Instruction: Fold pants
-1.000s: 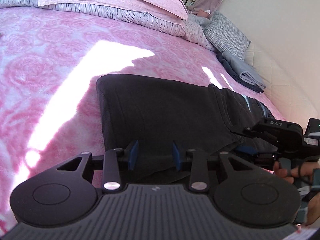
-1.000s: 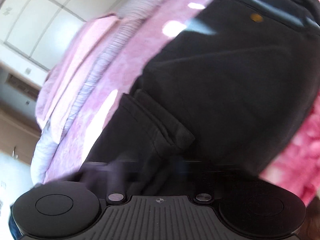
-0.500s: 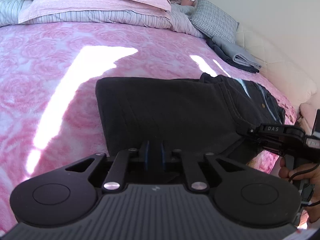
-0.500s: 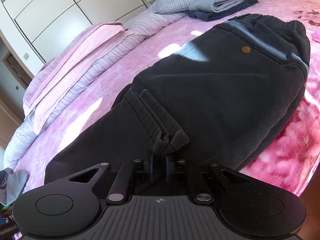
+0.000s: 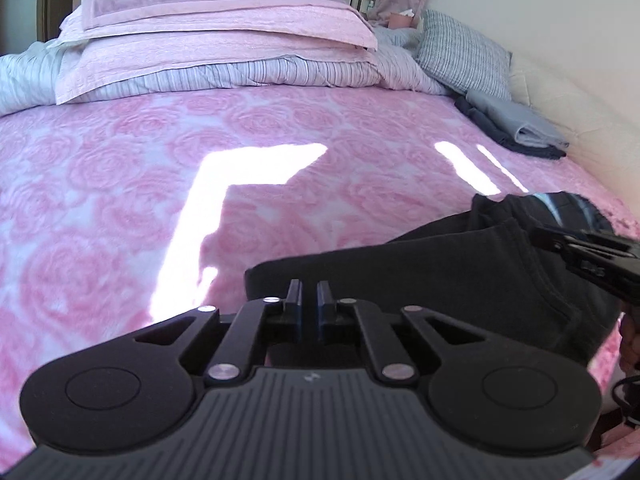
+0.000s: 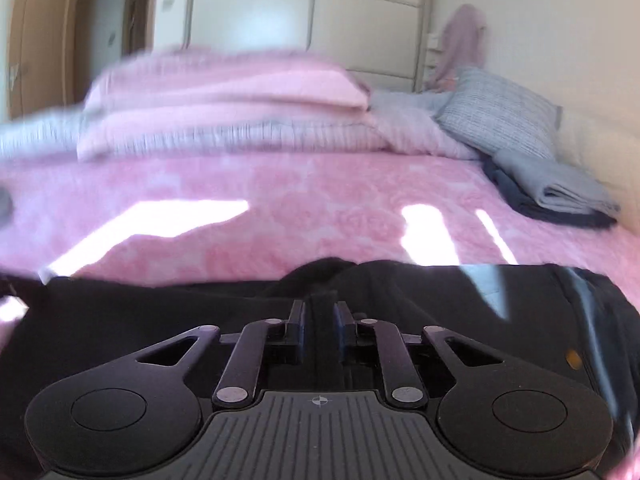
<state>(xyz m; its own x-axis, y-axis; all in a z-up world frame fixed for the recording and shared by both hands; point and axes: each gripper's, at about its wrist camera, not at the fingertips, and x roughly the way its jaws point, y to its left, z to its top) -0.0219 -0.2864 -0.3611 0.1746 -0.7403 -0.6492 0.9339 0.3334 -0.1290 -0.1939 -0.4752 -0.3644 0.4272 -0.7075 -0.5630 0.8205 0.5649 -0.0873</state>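
no legible text, black pants (image 5: pixel 460 276), pink bedspread (image 5: pixel 140 184)

Pants (image 5: pixel 460 276) lie across the near edge of a bed (image 5: pixel 200 184), with stacked pillows (image 5: pixel 224 36) behind at the far end. A folded pile of clothes (image 5: pixel 516 128) sits far right, beside a cushion (image 5: pixel 464 56).

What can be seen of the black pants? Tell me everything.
The black pants are soft, thick, sweatshirt-like cloth, lying folded on the pink rose-patterned bedspread. A small brass-coloured button shows near the waist end. The left tool is shut on one edge; a fold stands between the right tool, whose jaws are opening.
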